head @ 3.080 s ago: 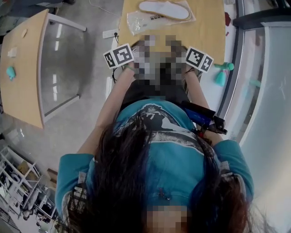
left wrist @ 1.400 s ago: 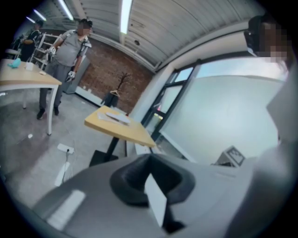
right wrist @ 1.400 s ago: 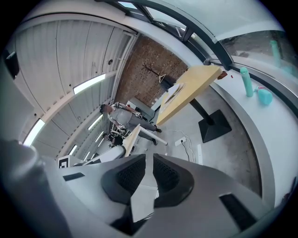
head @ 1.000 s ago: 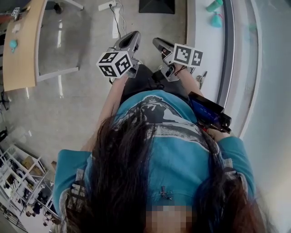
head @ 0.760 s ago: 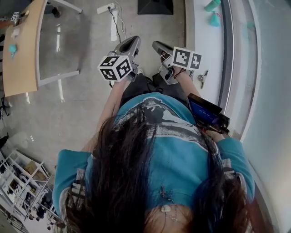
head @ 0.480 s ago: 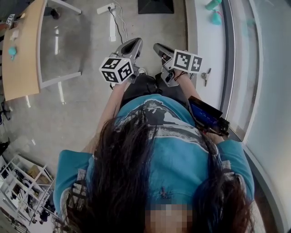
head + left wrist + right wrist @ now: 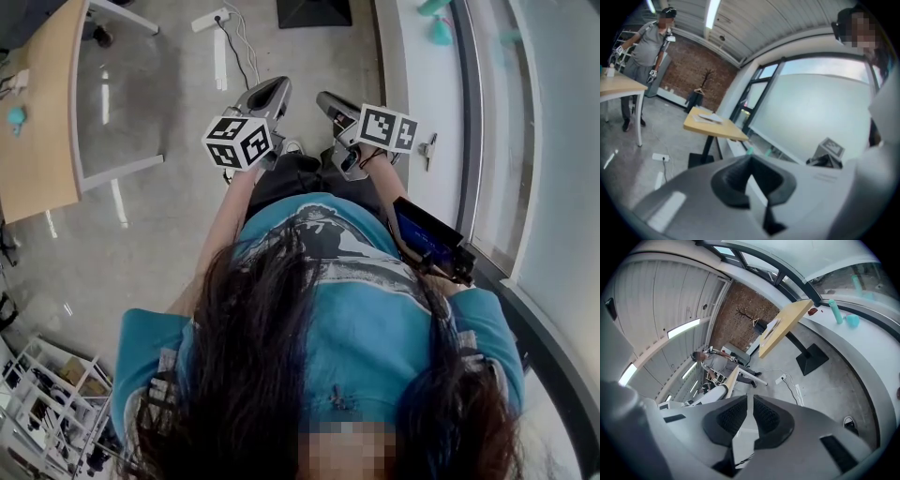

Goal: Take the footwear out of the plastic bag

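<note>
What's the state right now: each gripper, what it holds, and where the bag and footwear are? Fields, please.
left gripper: jaws together, empty
right gripper: jaws a narrow gap apart, nothing between them
wooden table: far ahead, well away from both grippers
pale flat items: on that table; too small to tell bag from footwear
task: nothing grasped yet

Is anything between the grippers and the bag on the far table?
Nothing visible. Only bare floor lies between the left gripper, the right gripper and the table with the bag. Both grippers are empty.
</note>
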Demonstrator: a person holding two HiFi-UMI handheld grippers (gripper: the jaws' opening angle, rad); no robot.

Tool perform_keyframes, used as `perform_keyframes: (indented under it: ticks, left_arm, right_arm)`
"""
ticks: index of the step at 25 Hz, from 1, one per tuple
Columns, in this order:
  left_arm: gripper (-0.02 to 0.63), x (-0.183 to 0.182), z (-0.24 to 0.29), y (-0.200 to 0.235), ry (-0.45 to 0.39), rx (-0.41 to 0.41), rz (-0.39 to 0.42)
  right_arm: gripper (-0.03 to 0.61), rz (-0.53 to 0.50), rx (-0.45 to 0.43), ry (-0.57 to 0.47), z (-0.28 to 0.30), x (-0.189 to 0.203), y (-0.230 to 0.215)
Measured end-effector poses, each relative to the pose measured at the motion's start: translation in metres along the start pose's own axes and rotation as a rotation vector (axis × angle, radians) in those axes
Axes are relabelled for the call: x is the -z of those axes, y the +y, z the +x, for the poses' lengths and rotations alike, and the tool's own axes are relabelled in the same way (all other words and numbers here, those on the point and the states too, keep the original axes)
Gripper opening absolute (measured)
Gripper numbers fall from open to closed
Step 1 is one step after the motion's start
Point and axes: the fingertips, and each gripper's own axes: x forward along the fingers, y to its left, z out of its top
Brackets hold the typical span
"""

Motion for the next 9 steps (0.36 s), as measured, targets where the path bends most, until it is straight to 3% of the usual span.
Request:
perform_keyframes:
  ticks: [9]
  left_arm:
    - [-0.002, 0.004, -0.010, 0.012, -0.011, 0.013, 0.013]
  right_arm:
    - [0.049, 0.015, 0.005, -0.026, 0.006, 0.016, -0.002]
